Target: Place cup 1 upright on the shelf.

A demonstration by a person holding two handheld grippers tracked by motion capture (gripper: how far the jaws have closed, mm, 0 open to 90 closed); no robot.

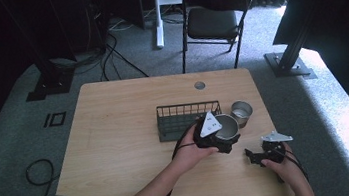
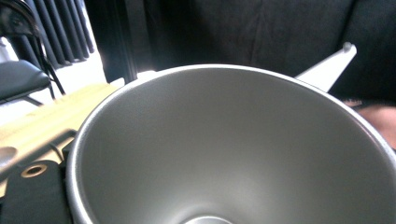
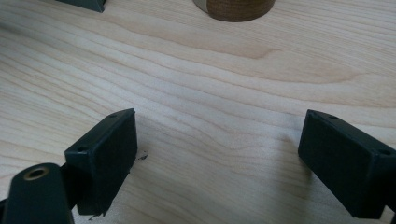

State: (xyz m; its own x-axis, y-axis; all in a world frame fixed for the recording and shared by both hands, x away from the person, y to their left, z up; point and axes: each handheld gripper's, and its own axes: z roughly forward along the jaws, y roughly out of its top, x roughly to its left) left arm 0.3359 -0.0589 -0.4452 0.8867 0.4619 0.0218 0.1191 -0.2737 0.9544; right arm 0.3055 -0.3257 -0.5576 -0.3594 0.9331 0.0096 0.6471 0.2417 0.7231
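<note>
High view shows the left gripper (image 1: 220, 140) holding a steel cup (image 1: 227, 125) just in front of the black wire basket (image 1: 184, 111), toward the right half of the tabletop (image 1: 118, 150) and about midway between its far and near edges. The cup looks tipped, its mouth turned toward the gripper's camera: in the left gripper view the brushed inside wall of the cup (image 2: 233, 149) sits right up against the lens, which fits a grip on the rim or wall, with the jaws closed on it. I cannot see the pads themselves there, so the exact bite is a judgement.

A second, smaller steel cup (image 1: 241, 112) stands upright beside the basket's right end, just beyond the held one. Keeping the held cup next to both suggests it is meant either for nesting or for the basket; which one I cannot tell.

Near the near right corner the right gripper (image 1: 265, 156) rests low over bare wood, out of the way. In the right gripper view its fingers (image 3: 105, 158) are spread wide with nothing between them, and the base of a cup (image 3: 238, 9) stands farther off.
</note>
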